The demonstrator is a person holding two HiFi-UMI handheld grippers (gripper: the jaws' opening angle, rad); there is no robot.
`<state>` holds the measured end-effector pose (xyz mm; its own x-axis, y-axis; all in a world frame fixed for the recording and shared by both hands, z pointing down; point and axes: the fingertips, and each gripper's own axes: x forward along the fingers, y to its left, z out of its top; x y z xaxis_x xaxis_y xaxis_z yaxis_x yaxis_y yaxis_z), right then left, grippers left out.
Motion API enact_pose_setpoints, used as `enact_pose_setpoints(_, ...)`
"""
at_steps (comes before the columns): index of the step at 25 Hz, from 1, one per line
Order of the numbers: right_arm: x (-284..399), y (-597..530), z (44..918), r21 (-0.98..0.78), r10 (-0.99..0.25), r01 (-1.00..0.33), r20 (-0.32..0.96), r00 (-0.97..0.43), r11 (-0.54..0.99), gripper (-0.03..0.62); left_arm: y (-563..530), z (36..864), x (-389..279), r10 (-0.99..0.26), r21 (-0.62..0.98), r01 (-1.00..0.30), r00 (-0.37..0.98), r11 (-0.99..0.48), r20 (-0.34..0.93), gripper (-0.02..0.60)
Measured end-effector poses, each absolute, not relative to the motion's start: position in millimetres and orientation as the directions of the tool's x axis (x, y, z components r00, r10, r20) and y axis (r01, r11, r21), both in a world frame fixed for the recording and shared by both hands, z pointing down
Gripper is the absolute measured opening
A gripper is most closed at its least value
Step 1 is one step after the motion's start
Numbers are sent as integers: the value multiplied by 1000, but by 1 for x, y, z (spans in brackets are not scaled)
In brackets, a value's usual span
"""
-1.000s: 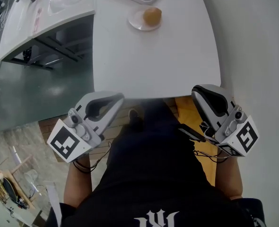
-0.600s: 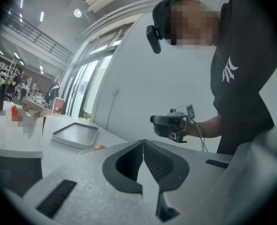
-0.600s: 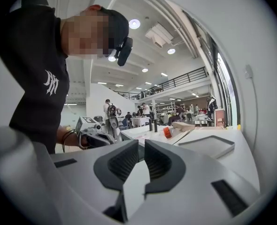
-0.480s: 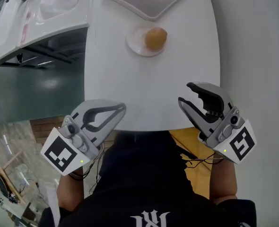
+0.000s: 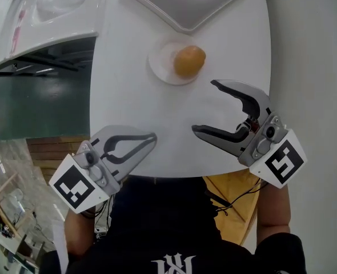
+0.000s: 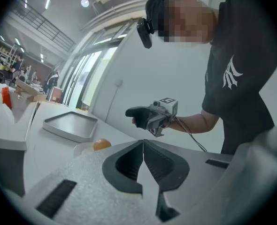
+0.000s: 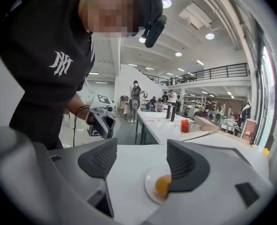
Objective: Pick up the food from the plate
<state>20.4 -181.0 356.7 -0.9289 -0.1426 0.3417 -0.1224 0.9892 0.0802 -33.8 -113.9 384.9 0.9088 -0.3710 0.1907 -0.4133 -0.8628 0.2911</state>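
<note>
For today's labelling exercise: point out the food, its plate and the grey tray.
food (image 5: 189,60): head view, middle of its rounded top.
plate (image 5: 157,61): head view, bare left part by the rim.
grey tray (image 5: 187,1): head view, its bare floor.

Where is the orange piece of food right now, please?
In the head view, the food sits on the right half of the small white plate, between the grey tray beyond it and the right gripper, whose empty fingers are opening.
</note>
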Motion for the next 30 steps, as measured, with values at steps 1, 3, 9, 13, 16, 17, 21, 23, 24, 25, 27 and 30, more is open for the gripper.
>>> enact_pose_setpoints(1, 20, -186, 364, 86, -133, -110, 349, -928, 990, 298, -116, 390, -33, -367, 292, -410, 910, -864, 194, 6)
enact_pose_setpoints(3, 19, -196, 378, 99, -118, -87, 368, -922, 991, 313, -119, 399, -33, -363, 305, -410, 910, -860, 200, 6)
enact_pose_setpoints(9, 15, -228, 412, 115, -57, -8, 429, -902, 993, 334, -132, 416, -38, -359, 333, -415, 907, -847, 218, 6)
enact_pose_setpoints(13, 10, -248, 429, 139, -12, 60, 465, -885, 988, 341, -142, 430, -39, -362, 358, -420, 906, -834, 220, 6)
enact_pose_setpoints(16, 5, -259, 452, 118, 41, 113, 490, -871, 987, 341, -150, 445, -43, -368, 383, -428, 903, -819, 222, 6)
enact_pose_setpoints(17, 4, -262, 463, 114, 56, 132, 508, -860, 985, 341, -155, 449, -45, -373, 393, -431, 902, -812, 218, 6)
enact_pose_setpoints(21, 4, -262, 484, 111, 97, 188, 552, -828, 976, 342, -168, 445, -48, -397, 391, -438, 899, -809, 185, 6)
enact_pose_setpoints(23, 4, -263, 483, 115, 96, 188, 550, -829, 975, 342, -172, 440, -47, -402, 384, -440, 898, -812, 180, 6)
enact_pose_setpoints(24, 4, -263, 484, 117, 98, 194, 556, -825, 974, 341, -173, 438, -47, -403, 386, -439, 898, -811, 175, 6)
enact_pose_setpoints(25, 4, -263, 485, 119, 103, 205, 567, -817, 972, 341, -174, 436, -46, -402, 390, -436, 900, -811, 171, 6)
enact_pose_setpoints(27, 4, -264, 489, 120, 118, 232, 592, -797, 965, 342, -176, 434, -44, -393, 395, -427, 904, -813, 168, 6)
enact_pose_setpoints(30, 7, -266, 499, 128, 138, 272, 617, -775, 954, 342, -178, 440, -39, -384, 403, -422, 907, -812, 175, 6)
